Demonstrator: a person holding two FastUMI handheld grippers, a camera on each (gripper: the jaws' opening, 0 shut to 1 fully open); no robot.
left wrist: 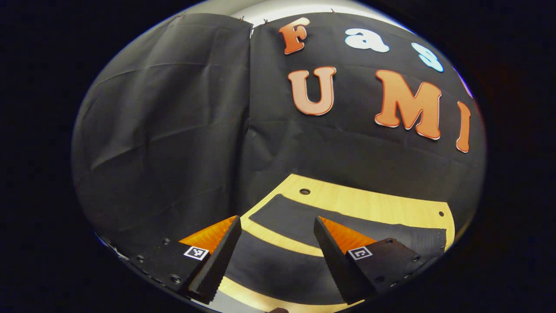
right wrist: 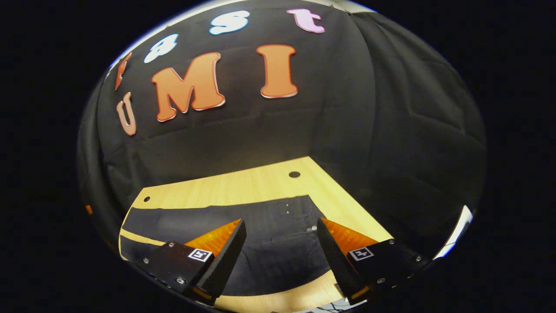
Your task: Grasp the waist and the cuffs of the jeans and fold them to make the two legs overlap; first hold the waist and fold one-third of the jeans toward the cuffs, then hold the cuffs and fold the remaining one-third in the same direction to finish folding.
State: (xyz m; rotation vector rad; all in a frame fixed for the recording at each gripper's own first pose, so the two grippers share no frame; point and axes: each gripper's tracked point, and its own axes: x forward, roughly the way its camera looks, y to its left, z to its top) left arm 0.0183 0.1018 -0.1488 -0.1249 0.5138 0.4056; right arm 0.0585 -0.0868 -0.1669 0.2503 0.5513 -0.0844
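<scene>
**Jeans laid flat, both grippers poised open above them**

The dark jeans (right wrist: 269,234) lie spread out on the pale wooden desk (right wrist: 243,182), legs apart with a strip of bare wood showing between them. In the right gripper view the waist end, with its button and pocket stitching, sits toward the desk's right edge; in the left gripper view the two legs (left wrist: 304,221) run toward the cuffs near the opposite edge. The jeans lie nearer the front edge, with bare wood between them and the back edge.

The left gripper (left wrist: 278,256) hangs over the leg end with its jaws spread wide and nothing between them. The right gripper (right wrist: 282,256) hovers over the waist end, likewise open and empty.

The denim looks thick and limp: I'd expect it to drape and sag when lifted, with enough weight to drag. It shouldn't be slippery or delicate. The waistband edge and the cuff hems look like the firmest places to pinch.
</scene>
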